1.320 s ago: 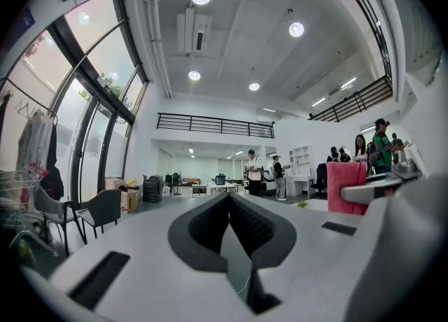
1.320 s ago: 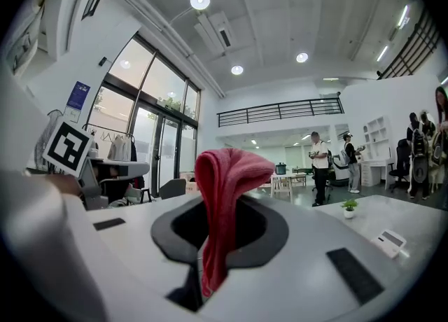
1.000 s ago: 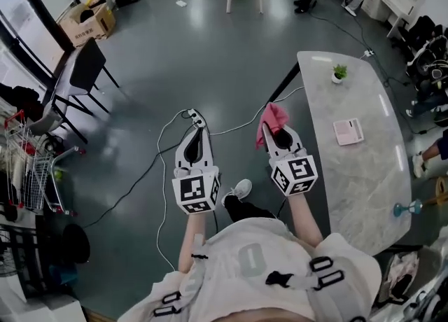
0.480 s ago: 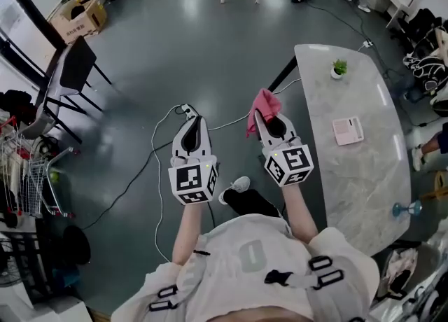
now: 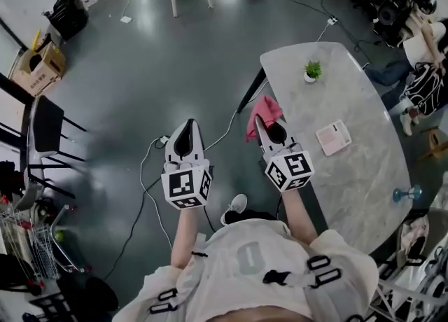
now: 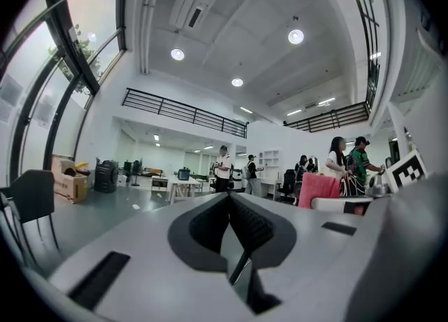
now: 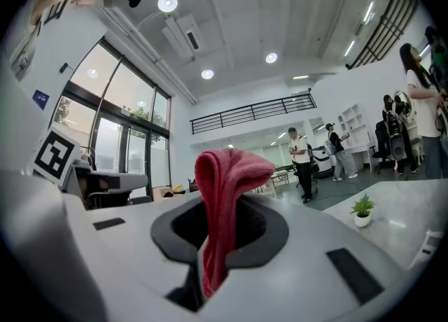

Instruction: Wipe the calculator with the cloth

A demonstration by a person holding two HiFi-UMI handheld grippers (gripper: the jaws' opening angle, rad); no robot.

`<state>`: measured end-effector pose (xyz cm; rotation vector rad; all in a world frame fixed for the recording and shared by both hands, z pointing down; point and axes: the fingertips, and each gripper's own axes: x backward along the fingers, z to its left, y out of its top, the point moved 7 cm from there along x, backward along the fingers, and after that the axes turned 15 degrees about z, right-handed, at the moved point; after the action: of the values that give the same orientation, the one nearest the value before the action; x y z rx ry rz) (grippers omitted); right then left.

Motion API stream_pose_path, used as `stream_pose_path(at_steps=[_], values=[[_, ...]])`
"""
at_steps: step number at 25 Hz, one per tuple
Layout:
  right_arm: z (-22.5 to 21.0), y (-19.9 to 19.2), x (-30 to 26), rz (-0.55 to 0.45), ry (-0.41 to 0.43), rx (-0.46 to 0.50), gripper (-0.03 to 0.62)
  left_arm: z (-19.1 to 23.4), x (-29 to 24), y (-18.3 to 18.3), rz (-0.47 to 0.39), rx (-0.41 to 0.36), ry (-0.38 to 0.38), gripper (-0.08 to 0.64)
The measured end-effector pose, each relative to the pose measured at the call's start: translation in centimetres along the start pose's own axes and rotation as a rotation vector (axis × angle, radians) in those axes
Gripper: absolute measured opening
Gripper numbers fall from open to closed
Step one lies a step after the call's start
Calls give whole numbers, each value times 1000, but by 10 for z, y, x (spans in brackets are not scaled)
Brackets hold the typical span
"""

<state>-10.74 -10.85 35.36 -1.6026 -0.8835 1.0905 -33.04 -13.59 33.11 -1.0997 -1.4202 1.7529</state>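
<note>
Moved since a second ago: both grippers, carried closer to the grey marble table. The right one now stands over the table's left edge, where before it hung short of it, over the floor.

- Left gripper: jaws pressed together, nothing between them. Held level over the dark floor, above a white cable.
- Right gripper: jaws pinching the pink-red cloth. The cloth stands up out of the tips and folds over to one side.
- Calculator: pink, lying flat on the tabletop. It sits to the right of the right gripper, apart from the cloth and untouched.
- Potted plant: small, upright, at the table's far end.
- Black chair: on the floor, well to the left.
</note>
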Motion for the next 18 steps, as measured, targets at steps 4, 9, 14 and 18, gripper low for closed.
stream_pose_path(at_steps=[4, 9, 14, 18], values=[[-29, 16, 11, -60, -115, 6, 54, -19, -39, 26, -30, -47, -108, 21], [-71, 16, 57, -132, -333, -81, 54, -59, -85, 43, -17, -83, -285, 20], [-107, 13, 128, -179, -570, -117, 54, -136, -118, 54, -4, -117, -492, 20], [-116, -5, 186, -191, -776, -166, 54, -206, -130, 48, 43, -160, -692, 20]])
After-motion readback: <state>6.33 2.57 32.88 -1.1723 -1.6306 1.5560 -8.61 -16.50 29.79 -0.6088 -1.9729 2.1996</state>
